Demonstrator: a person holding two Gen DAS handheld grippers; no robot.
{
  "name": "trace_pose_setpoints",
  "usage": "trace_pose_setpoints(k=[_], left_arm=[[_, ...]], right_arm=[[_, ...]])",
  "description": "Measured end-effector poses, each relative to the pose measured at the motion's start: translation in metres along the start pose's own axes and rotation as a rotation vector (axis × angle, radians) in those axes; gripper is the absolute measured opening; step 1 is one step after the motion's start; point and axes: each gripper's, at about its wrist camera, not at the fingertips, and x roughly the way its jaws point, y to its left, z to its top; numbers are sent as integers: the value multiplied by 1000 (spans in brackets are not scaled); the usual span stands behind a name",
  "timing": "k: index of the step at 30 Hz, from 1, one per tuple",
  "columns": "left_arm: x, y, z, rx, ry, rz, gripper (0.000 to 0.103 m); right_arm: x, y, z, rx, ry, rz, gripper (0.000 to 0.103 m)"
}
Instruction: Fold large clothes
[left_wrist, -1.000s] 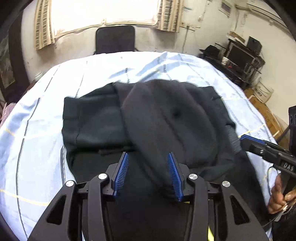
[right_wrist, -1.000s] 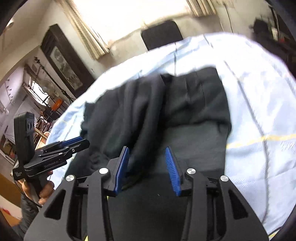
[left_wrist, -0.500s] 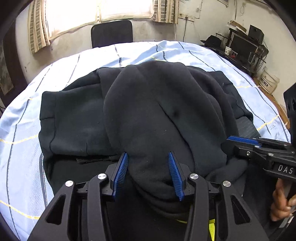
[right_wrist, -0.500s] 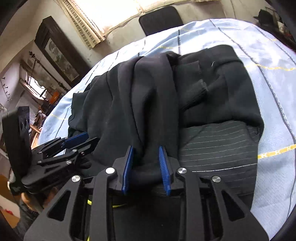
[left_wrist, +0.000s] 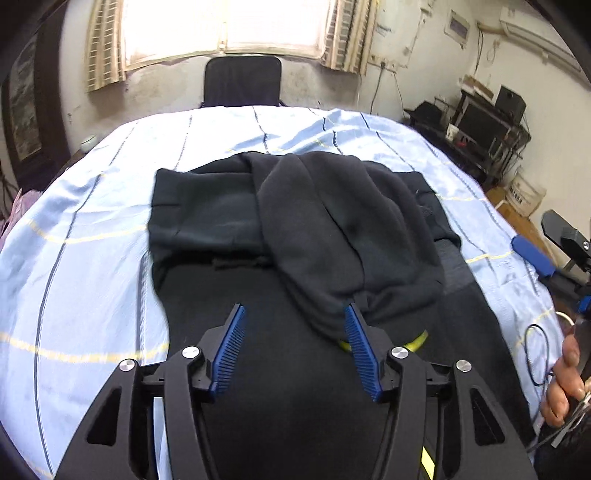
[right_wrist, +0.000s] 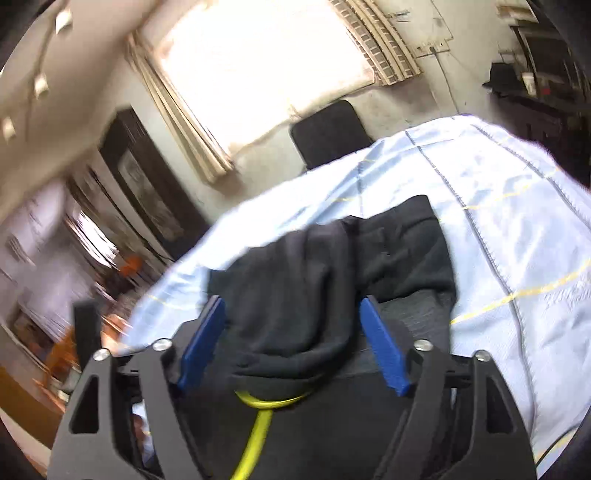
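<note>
**Both grippers off the cloth, flap dead ahead**

Just opening on the left gripper, and now standing apart with no cloth pinched. Same story on the right gripper: just sprung wide, pads clear on both sides, gripping nothing.

Spread flat on the striped sheet, straight in front of both tools: the black garment. On top of it, a folded flap, running lengthwise from the near edge away toward the chair, so roughly along the line of both grippers.

Now the bit that matters. From the left wrist, flap off to the right of centre, near end just beside the right-hand finger, only flat dark cloth in the gap itself. From the right wrist, flap's near end sitting loose between the open jaws, just above a yellow cord. So, by the look of it, right gripper squarely on the flap's axis, left gripper better placed for the flat panel ahead and to its left.

Probably a release after laying that flap over, with the rest of the folding to come. Worth watching the bunched near end; looks apt to slide rather than stay put
</note>
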Motion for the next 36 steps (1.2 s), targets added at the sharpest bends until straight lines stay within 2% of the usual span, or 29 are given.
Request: trace_pose_setpoints(k=[3, 4, 6, 9, 11, 15, 17, 19, 22, 24, 25, 26, 29, 34, 36], left_arm=[[-22, 0, -17, -25, -13, -14, 56], [-28, 0, -21, -29, -19, -16, 56], [-44, -3, -34, -31, -36, -20, 56], [-73, -4, -57, -26, -65, -17, 60], [-92, -5, -76, -27, -89, -4, 64], [-123, 3, -113, -57, -113, -11, 64], [-143, 6, -130, -70, -134, -7, 64], [-165, 5, -141, -72, -167, 4, 64], [-208, -2, -158, -56, -232, 22, 64], [-230, -9, -166, -32, -268, 42, 70], [-242, -14, -173, -17, -293, 59, 79], [-248, -17, -176, -13, -309, 71, 88], [-255, -19, -185, -11, -326, 71, 90], [-219, -6, -181, -38, -242, 51, 89], [-200, 2, -175, -56, -209, 45, 89]], right_arm=[[5, -11, -16, 161, 142, 205, 77], [6, -12, -24, 197, 180, 246, 77], [0, -12, -37, 230, 200, 284, 80], [-30, -3, -52, 178, 209, 288, 85], [-61, 4, -62, 105, 206, 250, 85], [-129, 14, -88, 5, 144, 196, 85], [-172, 19, -102, -34, 76, 161, 85], [-218, 32, -113, -102, -27, 80, 85], [-275, 50, -126, -173, -132, 22, 91], [-298, 68, -133, -231, -130, 6, 95], [-309, 80, -140, -286, -110, -32, 96], [-315, 87, -147, -329, -97, -57, 98], [-318, 99, -166, -429, -87, -105, 98], [-273, 68, -166, -333, -13, -73, 96], [-251, 51, -158, -260, 32, -65, 75]])
